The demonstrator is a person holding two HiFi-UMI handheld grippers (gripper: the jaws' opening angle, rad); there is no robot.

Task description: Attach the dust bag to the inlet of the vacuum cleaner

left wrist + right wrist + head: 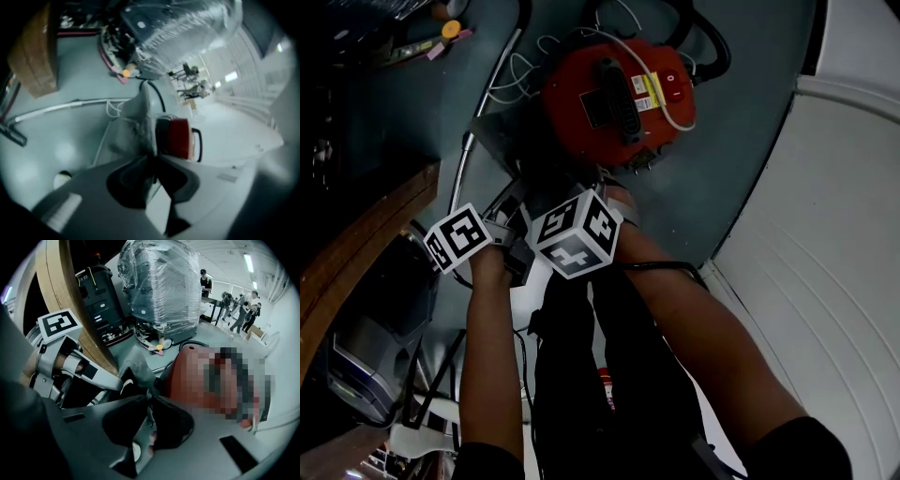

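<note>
The red vacuum cleaner (614, 94) stands on the grey floor, and its inlet is hidden from me. Beside it, at its left in the head view, is the grey dust bag (499, 141). My left gripper (152, 158) is shut on the bag's (133, 129) edge, with the red body (179, 138) just behind. My right gripper (149, 392) is also shut on the bag (136, 363), close to the vacuum (187, 373). The left gripper's finger (93, 376) reaches the bag from the left. Both marker cubes (459, 234) (577, 232) sit close together below the vacuum.
A metal wand tube (483, 103) and a white cord (520, 70) lie on the floor beside the bag. A black hose (712, 42) loops behind the vacuum. A wooden board (356, 253) stands at the left, a white panel (825, 244) at the right, a plastic-wrapped machine (161, 287) beyond.
</note>
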